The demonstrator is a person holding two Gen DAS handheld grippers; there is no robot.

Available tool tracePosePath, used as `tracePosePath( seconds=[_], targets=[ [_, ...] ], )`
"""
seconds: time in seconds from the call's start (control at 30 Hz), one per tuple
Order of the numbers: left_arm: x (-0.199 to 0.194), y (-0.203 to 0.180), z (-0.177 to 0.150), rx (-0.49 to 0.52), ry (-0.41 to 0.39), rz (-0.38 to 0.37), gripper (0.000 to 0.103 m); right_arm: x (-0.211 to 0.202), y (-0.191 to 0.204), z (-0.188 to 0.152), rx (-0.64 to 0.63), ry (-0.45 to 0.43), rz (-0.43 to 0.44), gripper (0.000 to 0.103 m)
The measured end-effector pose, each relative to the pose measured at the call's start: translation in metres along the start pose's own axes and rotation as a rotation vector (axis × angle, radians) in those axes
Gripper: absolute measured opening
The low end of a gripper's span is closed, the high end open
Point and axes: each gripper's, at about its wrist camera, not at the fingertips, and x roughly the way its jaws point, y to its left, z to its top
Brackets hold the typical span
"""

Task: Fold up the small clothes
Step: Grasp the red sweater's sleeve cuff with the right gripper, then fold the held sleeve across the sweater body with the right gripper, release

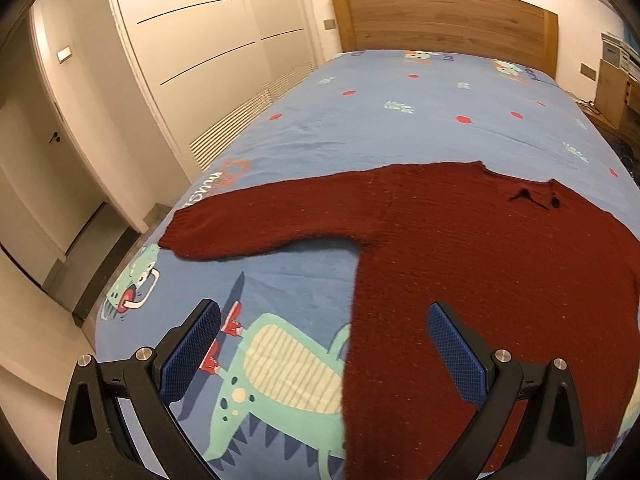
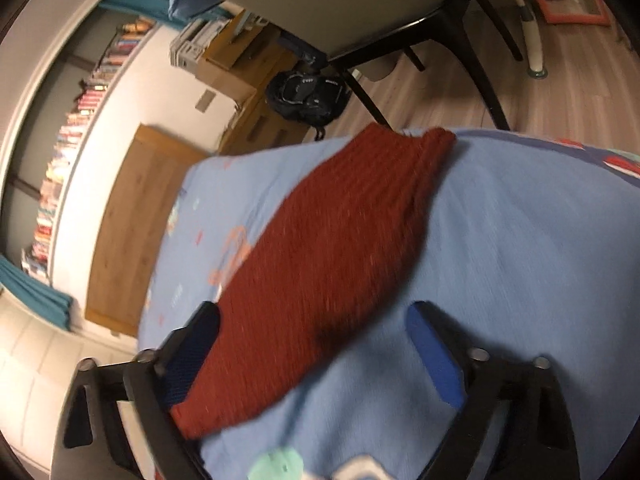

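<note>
Dark red knit sweater point(image 1: 480, 248) lies flat on the bed point(image 1: 400, 120), over a blue dinosaur-print sheet. Taking the sweater as landmark: left of it, one sleeve point(image 1: 256, 220) stretches out, its cuff close to the bed's left edge, with floor and doorway beyond. Past the collar, bare sheet runs up to the wooden headboard point(image 1: 440, 20). Left tool point(image 1: 324, 344) hovers wide open above the sweater's side hem; one blue pad over sheet, the other over knit, nothing between them. Right wrist view, blurred, shows what the left does not: the other sleeve point(image 2: 332, 240) running toward the bed's far edge, with a chair point(image 2: 360, 8) and a dark bag point(image 2: 304, 96) on the floor beyond. Right tool point(image 2: 312, 340) wide open, straddling that sleeve, holding nothing.
</note>
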Motion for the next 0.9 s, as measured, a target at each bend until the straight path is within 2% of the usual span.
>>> tracePosePath(
  seconds=[0.1,0.23,0.3,0.37,0.53,0.7,0.9],
  targets=[
    [0.0,0.009,0.0,-0.016,-0.002,0.013,0.102,0.011,-0.013,0.011,0.076,-0.013,0.025,0.052],
    [-0.001,0.024,0.0,-0.078,0.004,-0.019,0.102,0.021,-0.025,0.02,0.162,-0.036,0.072,0.04],
    [-0.001,0.031,0.0,-0.116,0.01,-0.044,0.102,0.025,-0.026,0.024,0.183,-0.035,0.069,0.029],
    [-0.001,0.038,0.0,-0.15,0.017,-0.066,0.102,0.028,-0.026,0.028,0.193,-0.021,0.022,0.011],
    [-0.001,0.051,0.0,-0.182,0.022,-0.08,0.102,0.029,-0.001,0.04,0.128,0.003,-0.028,0.009],
    [0.0,0.066,-0.003,-0.217,0.023,-0.112,0.102,0.025,0.038,0.045,0.096,0.015,0.023,0.009],
    [-0.003,0.082,-0.003,-0.234,0.025,-0.156,0.101,0.026,0.097,0.03,0.049,0.039,0.108,0.008]
  ],
)
